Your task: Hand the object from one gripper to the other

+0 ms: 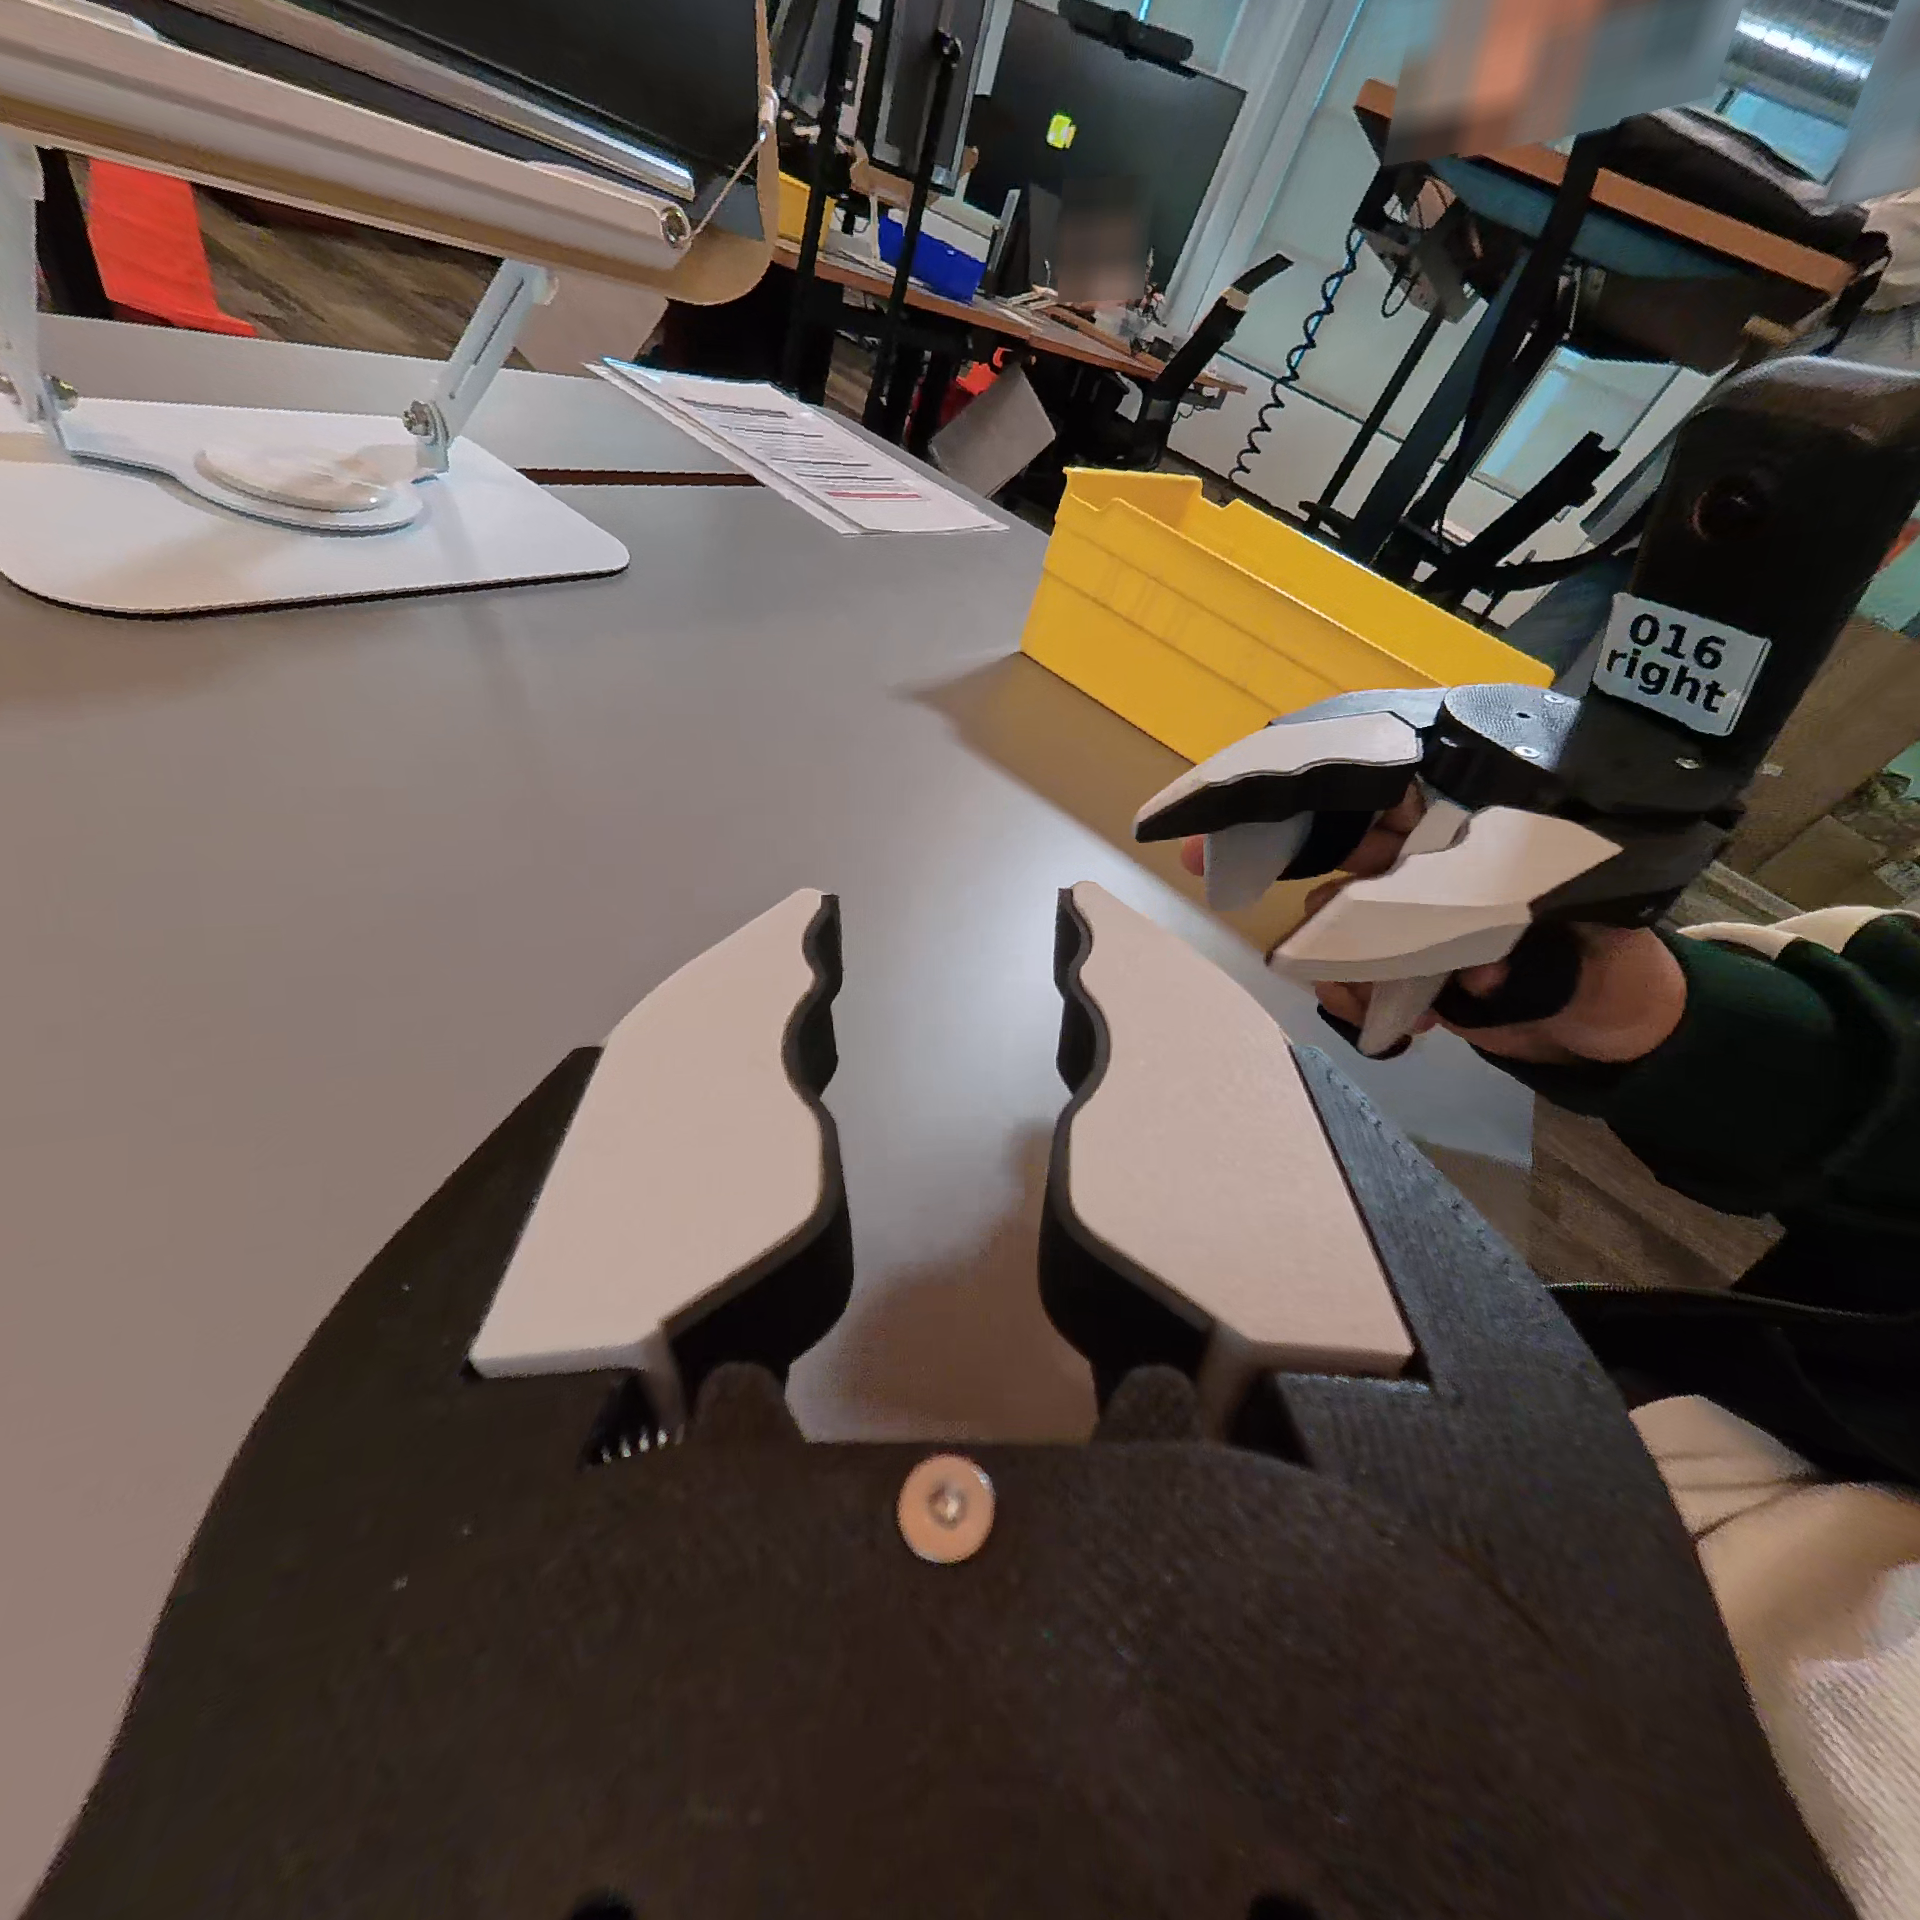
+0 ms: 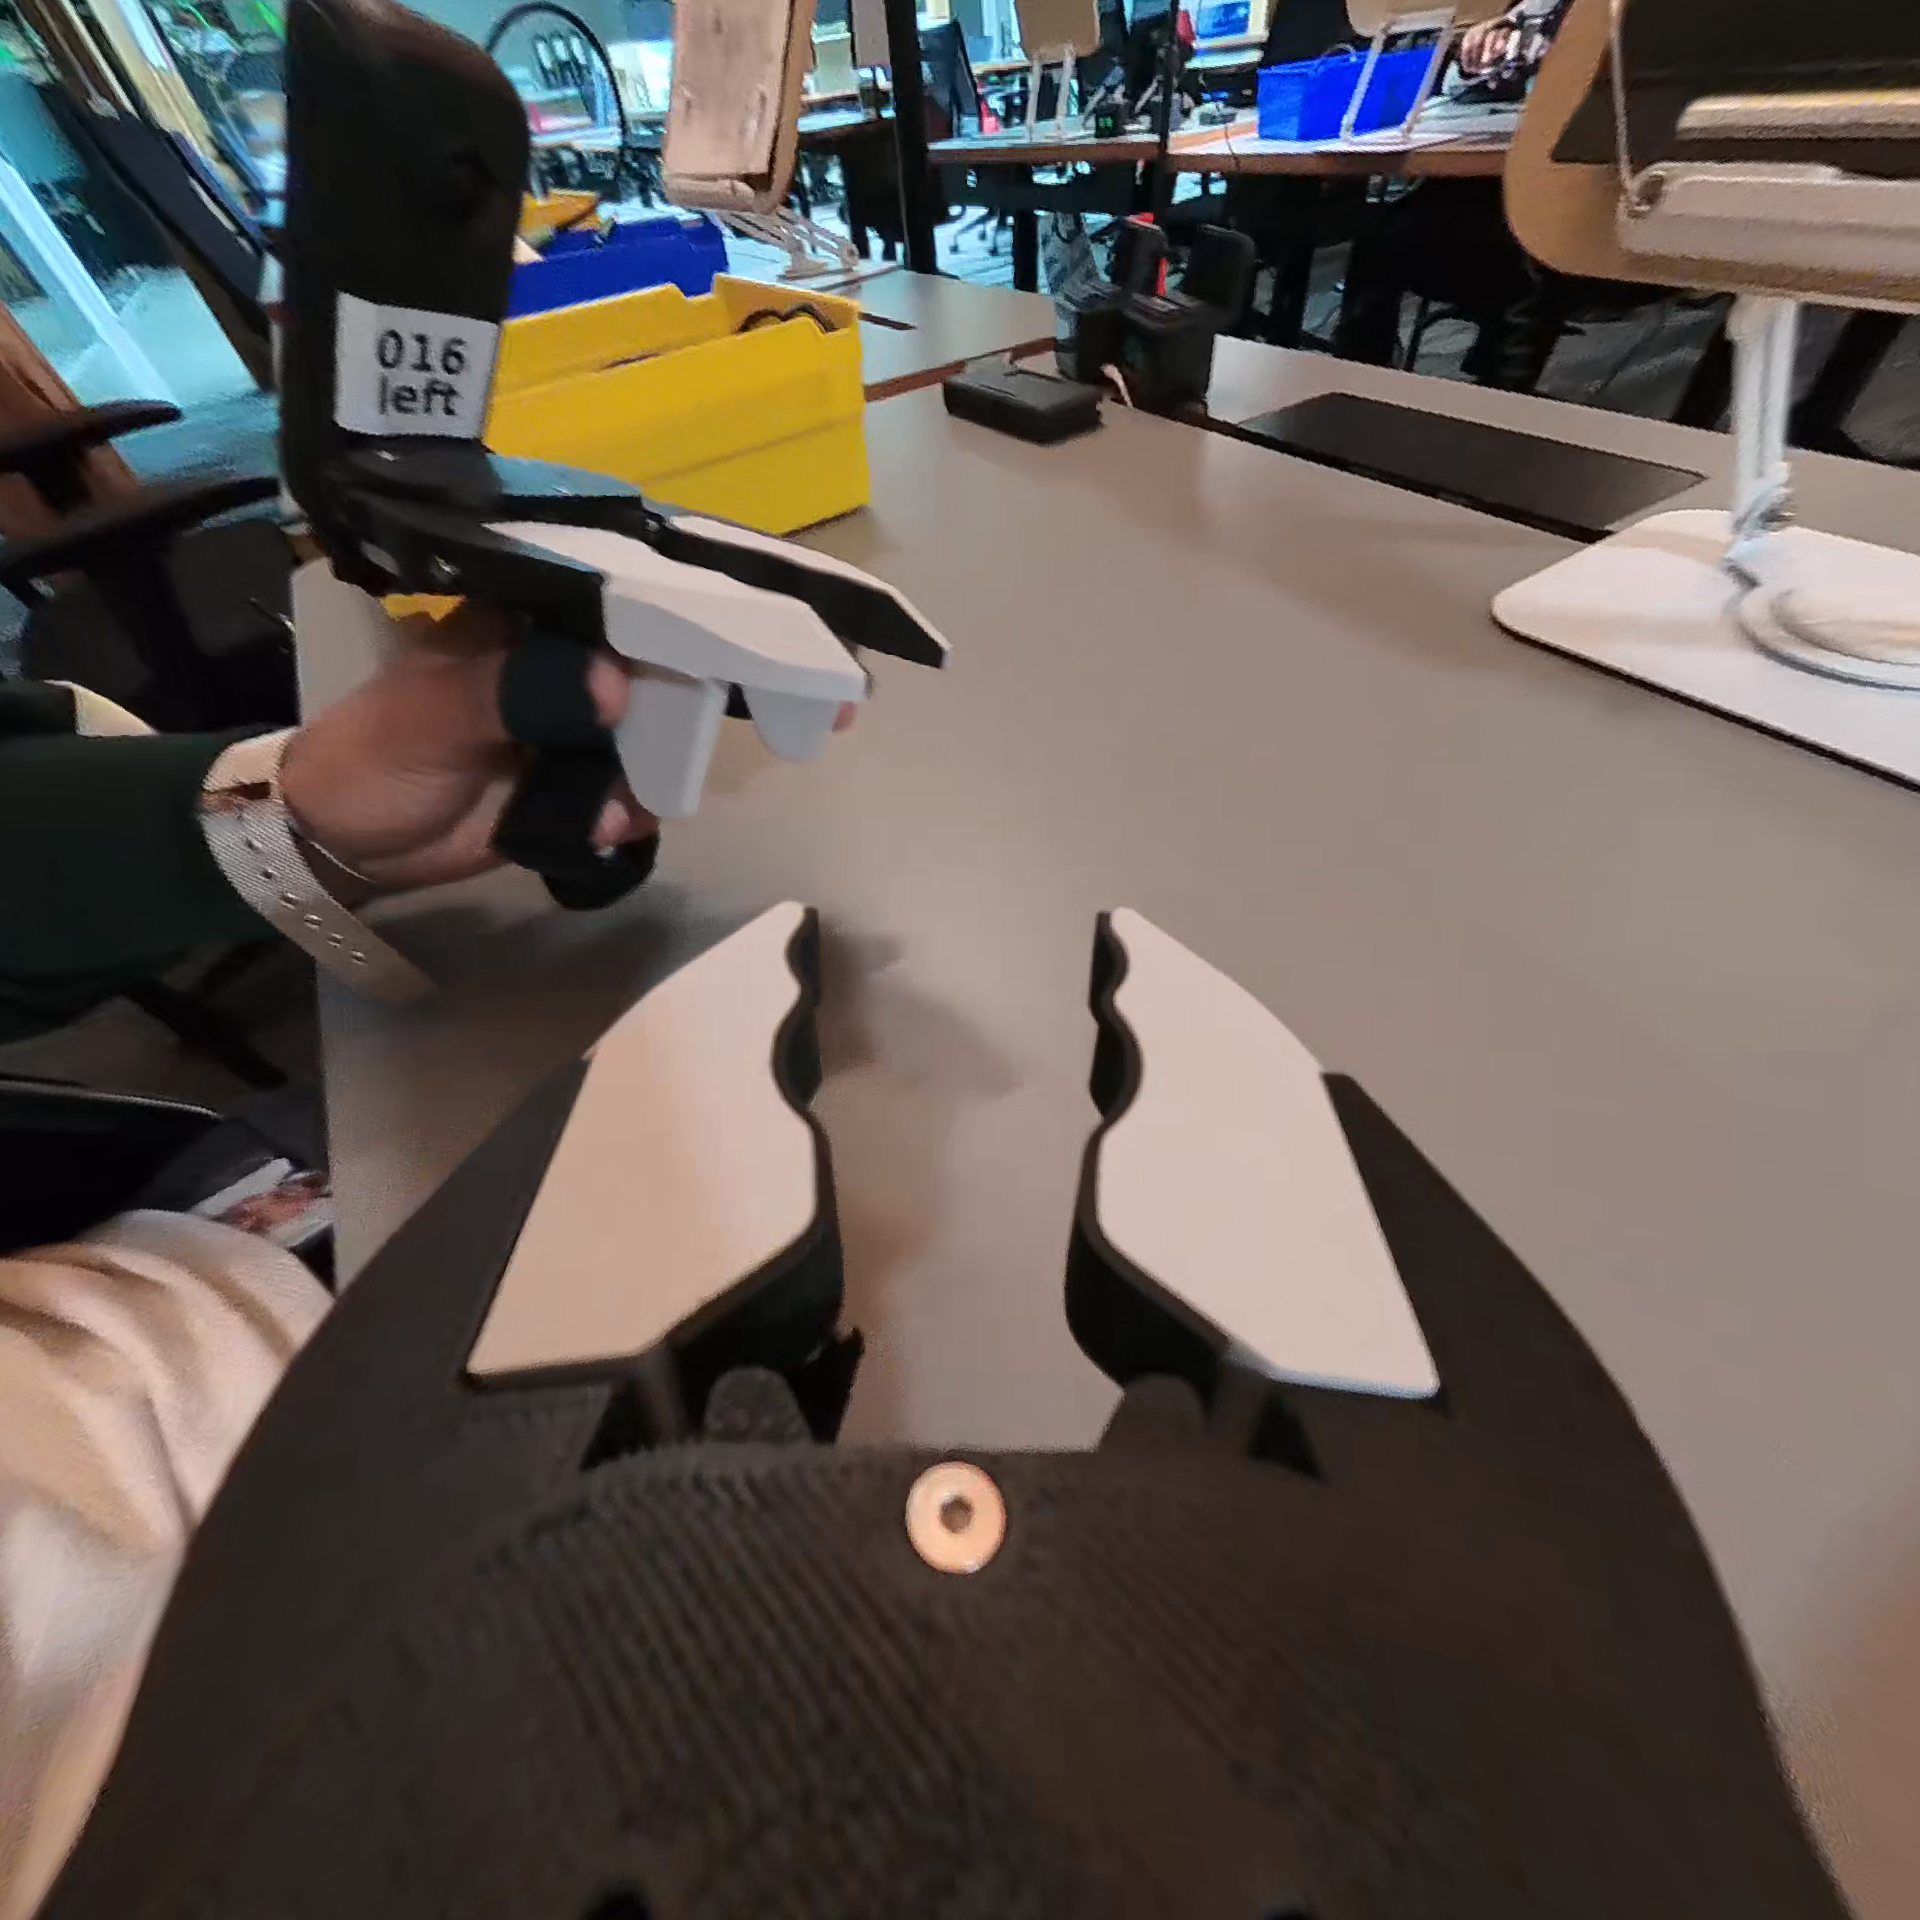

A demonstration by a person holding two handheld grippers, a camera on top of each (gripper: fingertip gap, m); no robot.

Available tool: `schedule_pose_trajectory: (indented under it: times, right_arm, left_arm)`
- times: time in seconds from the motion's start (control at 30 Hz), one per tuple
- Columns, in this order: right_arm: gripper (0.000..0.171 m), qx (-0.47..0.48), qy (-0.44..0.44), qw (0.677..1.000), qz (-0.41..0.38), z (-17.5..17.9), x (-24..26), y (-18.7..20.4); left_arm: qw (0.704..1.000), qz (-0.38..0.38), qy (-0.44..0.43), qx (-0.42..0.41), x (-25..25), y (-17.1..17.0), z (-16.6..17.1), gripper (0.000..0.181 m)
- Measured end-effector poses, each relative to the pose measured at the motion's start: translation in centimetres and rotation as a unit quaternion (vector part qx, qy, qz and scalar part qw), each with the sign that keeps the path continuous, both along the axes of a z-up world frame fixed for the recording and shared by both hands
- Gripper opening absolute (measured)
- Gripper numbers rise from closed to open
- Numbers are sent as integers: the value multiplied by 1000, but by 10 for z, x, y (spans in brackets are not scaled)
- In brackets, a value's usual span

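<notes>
My left gripper (image 1: 948, 914) is open and empty, held low over the grey table (image 1: 416, 831). My right gripper (image 2: 954, 925) is also open and empty over the same table (image 2: 1299, 779). Each shows in the other's view: the right gripper (image 1: 1210, 894) to the right of the left one, the left gripper (image 2: 902, 670) to the upper left of the right one, each held by a hand. The two point roughly towards each other, a short way apart. Nothing is between either pair of fingers. No object for handing over shows in either view.
A yellow bin (image 1: 1195, 623) stands at the table's edge; it also shows in the right wrist view (image 2: 707, 416) behind the left gripper. A white monitor stand base (image 1: 312, 520) (image 2: 1714, 623) sits on the table. A sheet of paper (image 1: 800, 457), a black pad (image 2: 1475, 468) and a black box (image 2: 1023, 400) lie farther back. The left gripper's tips are roughly 8 cm from the right gripper's.
</notes>
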State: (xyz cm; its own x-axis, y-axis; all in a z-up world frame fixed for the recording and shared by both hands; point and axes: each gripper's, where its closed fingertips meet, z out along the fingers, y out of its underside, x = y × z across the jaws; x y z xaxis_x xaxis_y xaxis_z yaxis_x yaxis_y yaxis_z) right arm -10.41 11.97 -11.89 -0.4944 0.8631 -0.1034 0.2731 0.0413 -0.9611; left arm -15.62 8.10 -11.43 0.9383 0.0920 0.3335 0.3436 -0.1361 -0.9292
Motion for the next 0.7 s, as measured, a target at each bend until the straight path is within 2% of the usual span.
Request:
schedule_pose_trajectory:
  times: [0.2,0.33,0.43,0.53,0.63,0.7]
  right_arm:
    - [47,-42,-3,999,-9,2,1,19]
    - [43,-7,-1,1000,-10,-3,1,22]
    - [42,5,-1,1000,-1,-5,3,16]
    - [41,14,-1,1000,6,-7,3,11]
    - [40,16,0,1000,10,-8,3,9]
    - [39,10,-3,1000,12,-9,3,8]
  left_arm:
    - [1000,11,10,-5,-3,-1,1,39]
    - [999,34,15,0,-13,-8,9,39]
    - [998,64,23,10,-33,-24,27,39]
    - [990,131,54,22,-73,-65,63,38]
    - [975,211,61,45,-119,-130,105,38]
    - [967,249,37,36,-146,-177,115,38]
